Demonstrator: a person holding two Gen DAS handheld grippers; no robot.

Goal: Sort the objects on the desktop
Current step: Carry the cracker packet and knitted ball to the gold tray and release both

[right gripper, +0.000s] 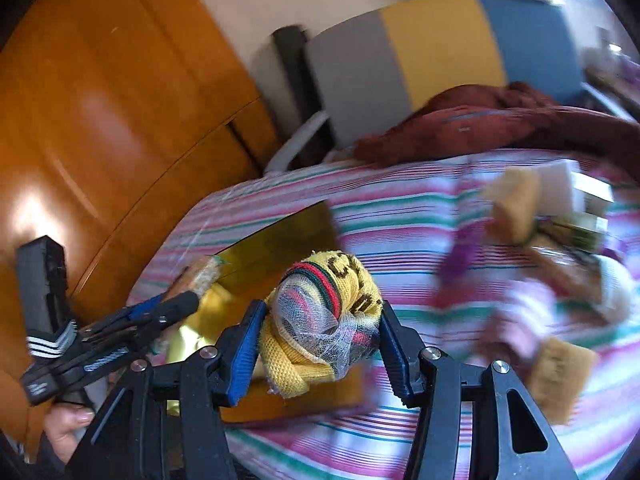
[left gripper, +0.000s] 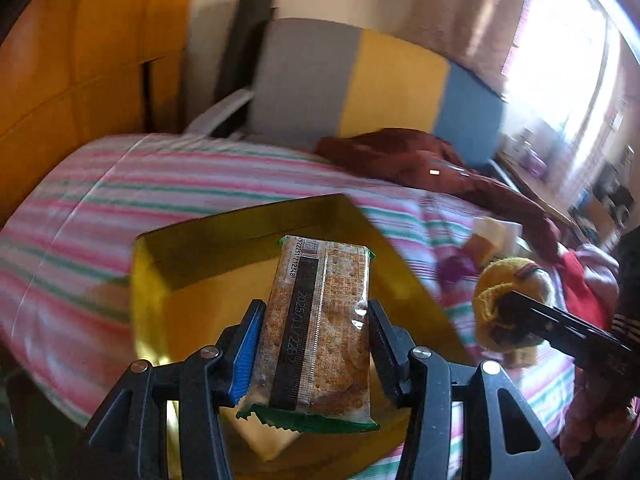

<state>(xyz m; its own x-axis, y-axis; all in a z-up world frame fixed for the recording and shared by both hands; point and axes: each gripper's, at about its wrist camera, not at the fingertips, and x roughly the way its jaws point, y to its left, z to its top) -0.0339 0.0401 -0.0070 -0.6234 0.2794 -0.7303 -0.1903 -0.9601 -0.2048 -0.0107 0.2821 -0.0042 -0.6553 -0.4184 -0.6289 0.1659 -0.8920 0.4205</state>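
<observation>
Striped bedspread (left gripper: 120, 184); cracker packet (left gripper: 320, 320) clamped between left tongs (left gripper: 316, 328).

"2025/11/22" on cracker packet (left gripper: 320, 328)

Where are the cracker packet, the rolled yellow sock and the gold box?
cracker packet (left gripper: 320, 320): left wrist view, middle of its wrapper.
rolled yellow sock (right gripper: 332, 316): right wrist view, netted front.
gold box (left gripper: 256, 256): left wrist view, inner far wall.
</observation>
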